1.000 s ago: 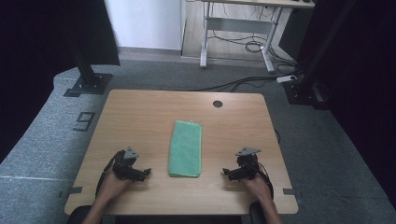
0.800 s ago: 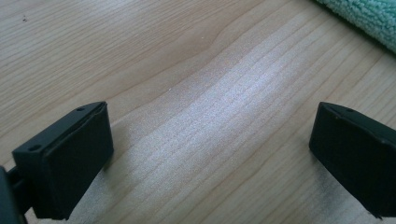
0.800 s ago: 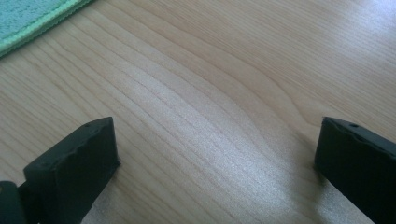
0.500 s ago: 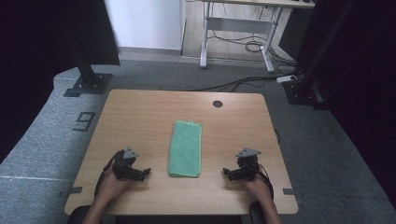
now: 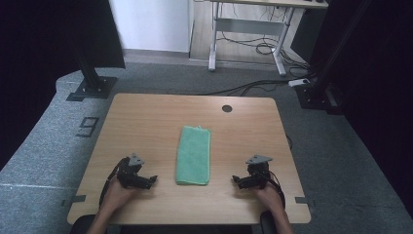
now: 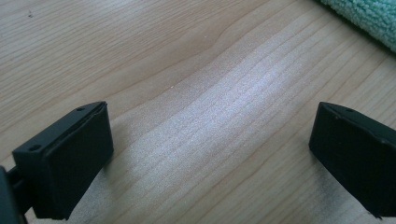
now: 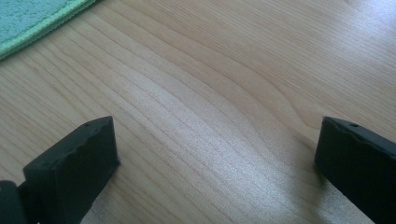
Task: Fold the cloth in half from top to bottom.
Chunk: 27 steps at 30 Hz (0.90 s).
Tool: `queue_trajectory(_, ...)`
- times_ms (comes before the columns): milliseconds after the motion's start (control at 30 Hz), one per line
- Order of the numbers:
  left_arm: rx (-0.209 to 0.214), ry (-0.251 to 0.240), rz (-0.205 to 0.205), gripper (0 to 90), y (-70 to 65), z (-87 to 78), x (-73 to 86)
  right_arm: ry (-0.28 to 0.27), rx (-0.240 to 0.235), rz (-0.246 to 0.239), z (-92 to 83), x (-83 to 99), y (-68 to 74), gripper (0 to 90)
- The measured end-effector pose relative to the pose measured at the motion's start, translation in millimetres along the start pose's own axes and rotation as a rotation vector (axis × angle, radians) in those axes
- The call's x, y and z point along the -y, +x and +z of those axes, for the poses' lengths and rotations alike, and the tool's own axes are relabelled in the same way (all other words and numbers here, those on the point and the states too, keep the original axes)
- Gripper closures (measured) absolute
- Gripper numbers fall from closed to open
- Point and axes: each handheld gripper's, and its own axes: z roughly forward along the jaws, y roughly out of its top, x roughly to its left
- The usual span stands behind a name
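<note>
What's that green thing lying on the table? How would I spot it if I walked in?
Look for the wooden table with the small round hole near its far edge. In the middle lies a folded green towel, long and narrow, running from near to far between the left gripper and right gripper. It is the table's one soft, coloured thing.

Towel (image 5: 194, 155) lies on my table (image 5: 146, 122), centre, long axis running away from me. Left gripper (image 5: 150, 181) near front edge, left of towel, apart from it. Right gripper (image 5: 236, 181) near front edge, right of towel, apart. Hole (image 5: 226, 108) behind towel, near far edge. Desk (image 5: 248, 29) on floor beyond table.
</note>
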Motion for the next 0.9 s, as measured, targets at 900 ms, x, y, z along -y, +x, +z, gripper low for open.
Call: queue_trajectory(900, 0.02, -0.014, 0.021, 1.2, -3.0, 3.8, -30.0, 0.007, -0.038, 0.017, 1.6, -5.2, 6.5, 0.0)
